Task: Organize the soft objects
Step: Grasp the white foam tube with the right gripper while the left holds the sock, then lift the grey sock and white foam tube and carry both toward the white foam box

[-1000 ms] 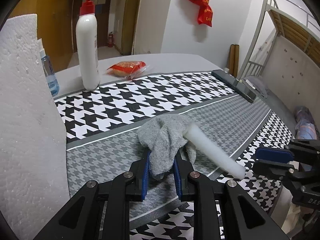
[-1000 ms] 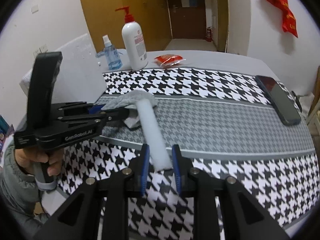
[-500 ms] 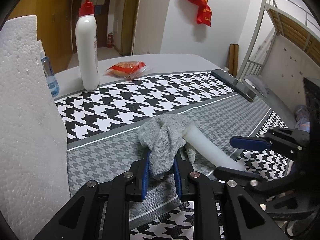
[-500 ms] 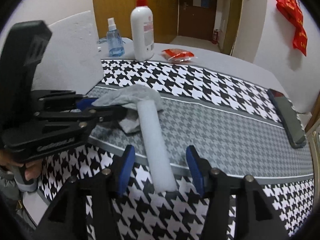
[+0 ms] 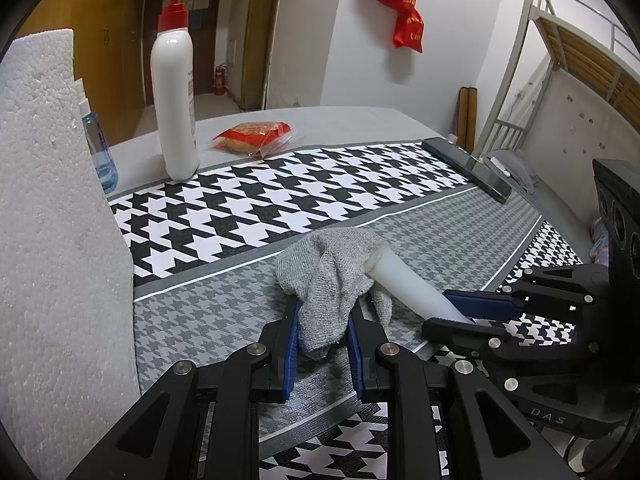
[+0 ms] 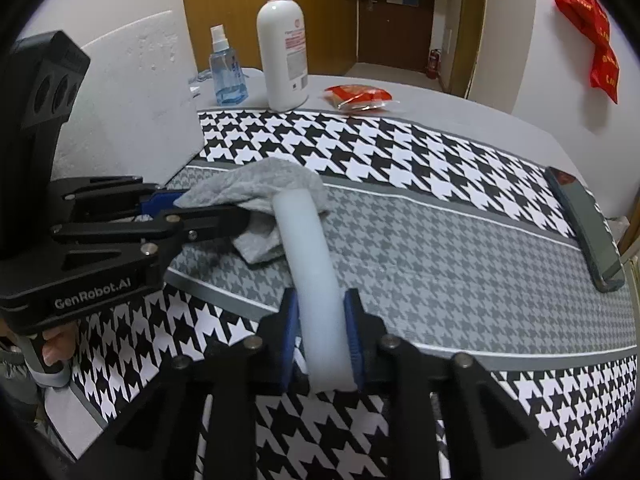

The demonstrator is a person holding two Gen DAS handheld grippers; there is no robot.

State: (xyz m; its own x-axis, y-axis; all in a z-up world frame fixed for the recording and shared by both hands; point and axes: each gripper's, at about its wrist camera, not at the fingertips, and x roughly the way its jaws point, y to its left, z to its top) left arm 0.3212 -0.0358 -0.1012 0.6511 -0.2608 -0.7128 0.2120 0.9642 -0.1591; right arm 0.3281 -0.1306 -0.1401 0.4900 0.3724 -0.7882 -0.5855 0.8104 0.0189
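One grey cloth (image 5: pixel 332 280) clamped in left jaws; one white foam tube (image 6: pixel 316 280) clamped in right jaws

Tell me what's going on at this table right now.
A person is working two handheld grippers on a patterned table mat. The left gripper is shut on a grey cloth that lies draped over the far end of a white foam tube. The right gripper is shut on the tube's near end.
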